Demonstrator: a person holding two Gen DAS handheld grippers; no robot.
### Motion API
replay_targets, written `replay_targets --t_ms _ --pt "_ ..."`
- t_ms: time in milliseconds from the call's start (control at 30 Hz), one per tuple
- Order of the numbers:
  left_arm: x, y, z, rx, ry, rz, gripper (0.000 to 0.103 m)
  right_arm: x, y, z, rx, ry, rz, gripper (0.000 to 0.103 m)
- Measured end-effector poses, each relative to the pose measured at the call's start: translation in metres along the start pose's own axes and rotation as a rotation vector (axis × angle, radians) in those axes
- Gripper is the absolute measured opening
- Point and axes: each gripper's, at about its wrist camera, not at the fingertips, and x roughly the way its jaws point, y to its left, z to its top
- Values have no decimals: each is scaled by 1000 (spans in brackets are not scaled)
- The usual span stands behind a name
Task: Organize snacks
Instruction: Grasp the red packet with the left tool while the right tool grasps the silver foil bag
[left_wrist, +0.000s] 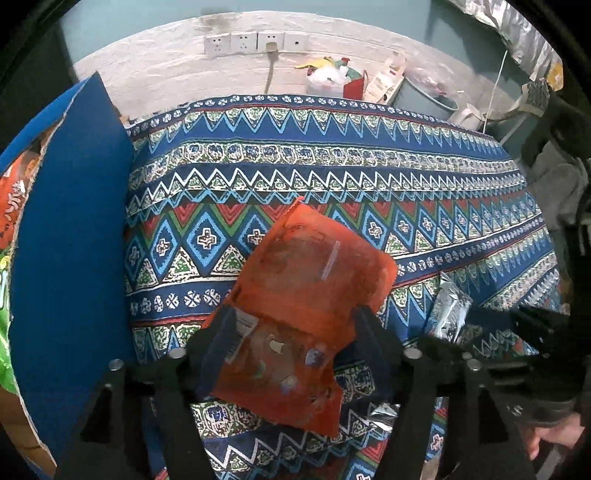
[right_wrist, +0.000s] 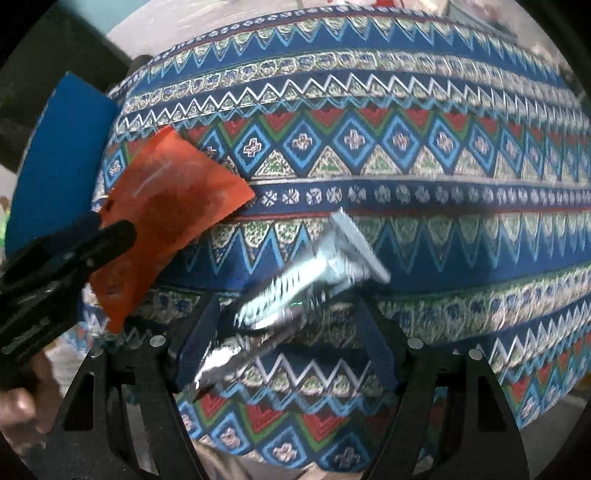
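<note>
Left gripper (left_wrist: 295, 325) is pointed down at the table (left_wrist: 332, 155), the one under the blue zigzag-and-diamond cloth, and an orange snack packet (left_wrist: 306, 295) lies between its fingers (left_wrist: 221, 332). They look spread on either side of it; whether the pads actually touch the packet, hard to tell from here. The packet lies flat on the cloth, barcode end nearest the camera, its far corner aimed towards the wall sockets (left_wrist: 255, 42).

Over on the right gripper (right_wrist: 288, 325), the fingers (right_wrist: 195, 350) stand wide with a silver foil packet (right_wrist: 303, 280) lying slantwise between them, blurred, one end near the left finger, the other reaching out past the tips. No pinch visible there.

The two packets lie near each other, orange to the left of silver. Just beside the orange one stands a blue box (left_wrist: 74, 221), with green and orange snack bags (left_wrist: 14, 206) showing inside. A bare hand (left_wrist: 557, 432) grips the right handle
</note>
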Motion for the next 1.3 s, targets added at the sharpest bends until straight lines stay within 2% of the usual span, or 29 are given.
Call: replay_targets --t_ms 167,267,333,433,500,567,600,667,733,867,1000,1067,1100,1167,1233,1267,1300 --pt "4 2 2 5 34 -26 79 5 4 8 -125 -16 -82 47" --pt "7 0 3 22 51 -30 80 9 0 15 -171 -15 -128 35" --pt "10 -2 3 30 57 -22 81 5 -11 19 -189 -22 -154 32" --pt "13 -6 3 42 78 -24 82 0 -28 25 -189 -40 -179 32" --pt "15 -11 3 57 84 -27 82 -4 -41 31 -172 -51 -164 32" --pt "18 -16 1 75 86 1 82 -10 -55 35 -138 -70 -142 32" --pt "21 -19 0 84 87 26 83 -13 -62 38 -113 -73 -131 34" --pt "26 -25 0 93 87 56 86 -17 -70 38 -79 -65 -128 49" --pt "30 -28 0 92 88 69 87 -22 -77 36 -49 -63 -130 55" --pt "37 -35 2 93 87 99 88 -26 -83 22 -27 -42 -115 57" --pt "44 -44 5 93 76 116 88 -22 -78 7 -54 -47 -152 57" --pt "45 -47 6 106 59 133 76 -23 -77 6 -78 -59 -166 54" --pt "46 -48 8 116 53 139 74 -22 -74 3 -79 -67 -172 51" --pt "47 -49 9 130 42 148 58 -20 -68 3 -108 -86 -183 37" --pt "46 -49 12 130 31 148 51 -13 -58 7 -126 -95 -180 28" --pt "45 -49 14 123 25 141 43 -13 -59 9 -129 -100 -176 27" --pt "43 -48 15 116 18 136 40 -11 -56 11 -132 -103 -174 27"
